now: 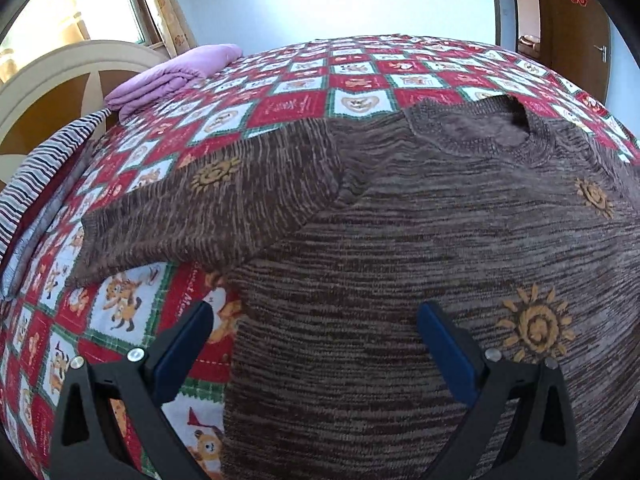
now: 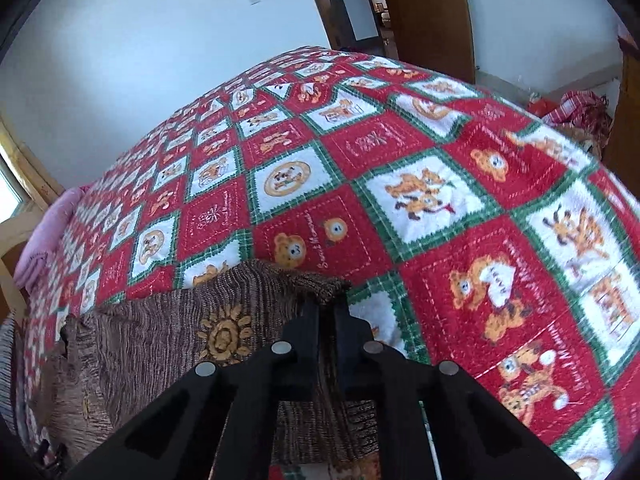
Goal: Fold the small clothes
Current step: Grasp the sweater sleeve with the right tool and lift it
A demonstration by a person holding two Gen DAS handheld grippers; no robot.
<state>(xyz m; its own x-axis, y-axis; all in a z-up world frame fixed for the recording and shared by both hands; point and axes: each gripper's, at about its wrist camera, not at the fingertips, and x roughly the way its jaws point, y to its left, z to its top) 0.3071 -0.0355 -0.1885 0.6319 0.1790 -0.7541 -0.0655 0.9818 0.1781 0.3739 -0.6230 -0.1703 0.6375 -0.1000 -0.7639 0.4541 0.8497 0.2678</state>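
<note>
Black-framed and blue-padded, the left gripper [image 1: 314, 336] hangs with its jaws spread wide above the left side edge of the brown knit sweater [image 1: 400, 280], gripping nothing; one finger is over the quilt, the other over the knit. The right gripper [image 2: 327, 308] has its jaws pinched together on a folded edge of the same sweater, lifting a peak of fabric. Spread flat on the red, white and green bear-patterned quilt [image 1: 280, 92], the sweater shows orange sun motifs [image 1: 534, 328], its neckline [image 1: 496, 128] toward the far side and one sleeve [image 1: 192, 216] reaching out left. A folded pink blanket [image 1: 176, 76] lies at the quilt's far left corner, beside a cream headboard [image 1: 72, 64].
</note>
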